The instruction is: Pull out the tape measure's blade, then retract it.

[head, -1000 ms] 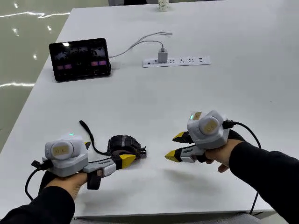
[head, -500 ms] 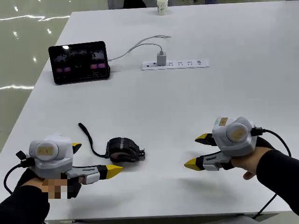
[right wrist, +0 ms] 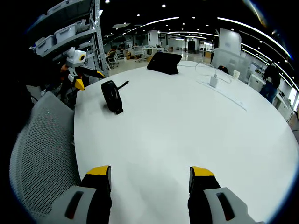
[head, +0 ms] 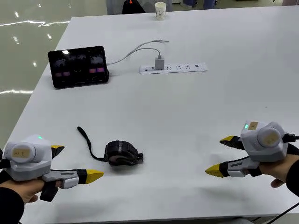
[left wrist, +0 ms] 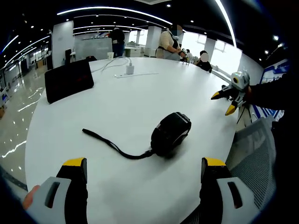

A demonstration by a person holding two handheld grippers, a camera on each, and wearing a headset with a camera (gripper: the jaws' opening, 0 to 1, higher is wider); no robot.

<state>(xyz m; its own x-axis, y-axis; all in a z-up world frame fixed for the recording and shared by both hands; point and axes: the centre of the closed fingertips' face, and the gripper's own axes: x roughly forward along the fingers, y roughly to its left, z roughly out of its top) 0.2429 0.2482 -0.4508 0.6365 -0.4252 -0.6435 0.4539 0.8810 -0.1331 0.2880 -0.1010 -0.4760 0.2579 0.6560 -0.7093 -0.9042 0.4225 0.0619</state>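
While both grippers hover over the near edge of the white table [head: 187,107], the tape measure [head: 122,153] lies untouched on the tabletop between them, closer to the left gripper [head: 77,162] and well apart from the right gripper [head: 220,155]. It is a dark, rounded case lying with its blade in, and its black wrist strap [head: 88,142] trails away across the table toward the left. Any brand or label on the case is too small to read. In the left gripper view the yellow-tipped jaws stand wide apart and hold nothing, with the tape measure [left wrist: 171,133] ahead between them and the right gripper [left wrist: 223,103] far off at the right. In the right gripper view the jaws are likewise spread and empty, and the tape measure [right wrist: 111,96] sits ahead to the left near the left gripper [right wrist: 89,79]. Farther back a dark tablet [head: 78,66] stands propped, its screen showing small pink tiles with no legible writing, beside a white power strip [head: 173,68] with a charger [head: 160,62] plugged in; a paper cup [head: 160,10] stands at the far edge
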